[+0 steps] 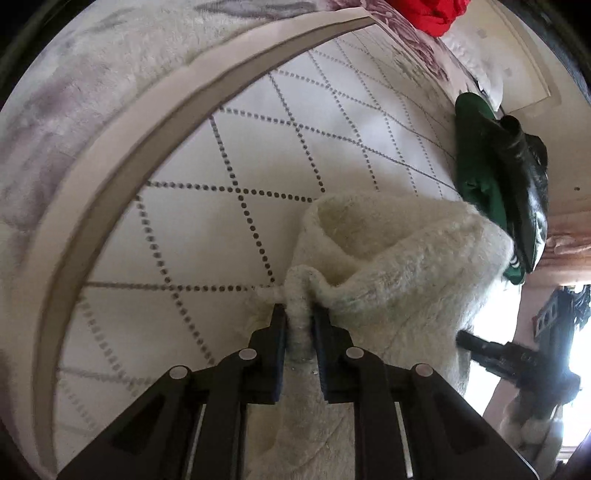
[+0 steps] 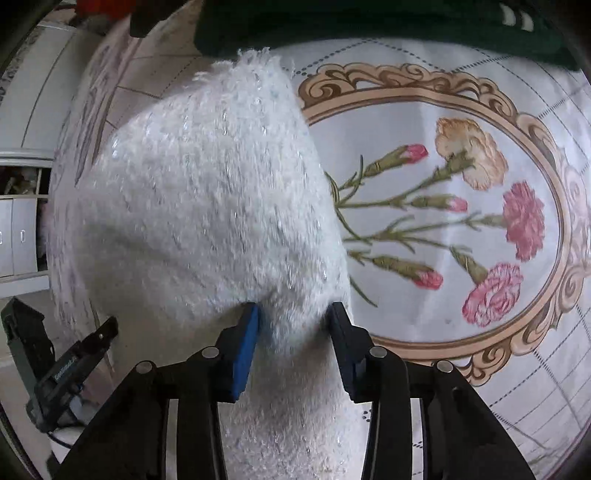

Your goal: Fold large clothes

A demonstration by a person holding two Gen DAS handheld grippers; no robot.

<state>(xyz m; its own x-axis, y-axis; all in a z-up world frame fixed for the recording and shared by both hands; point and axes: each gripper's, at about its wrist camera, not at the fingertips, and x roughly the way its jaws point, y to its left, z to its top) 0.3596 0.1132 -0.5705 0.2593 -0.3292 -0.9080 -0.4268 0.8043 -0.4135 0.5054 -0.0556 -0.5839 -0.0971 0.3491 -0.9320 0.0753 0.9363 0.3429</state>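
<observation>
A fluffy white garment [image 1: 399,258] hangs bunched above the bed. My left gripper [image 1: 300,312] is shut on a pinched edge of it, with the cloth running back between the fingers. In the right wrist view the same white garment [image 2: 207,206] fills the left half of the frame. My right gripper [image 2: 294,314] holds a thick fold of it between its blue pads [image 2: 243,350]; the jaws stand fairly wide around the bulk. The other gripper [image 2: 62,373] shows at the lower left of that view.
The bed cover [image 1: 207,236] is white with dotted diamond lines and a beige oval border; a carnation print [image 2: 480,229] lies in its middle. A dark green garment [image 1: 480,177] and a black one [image 1: 528,184] lie at the bed's edge. Red cloth [image 1: 428,14] lies farther back.
</observation>
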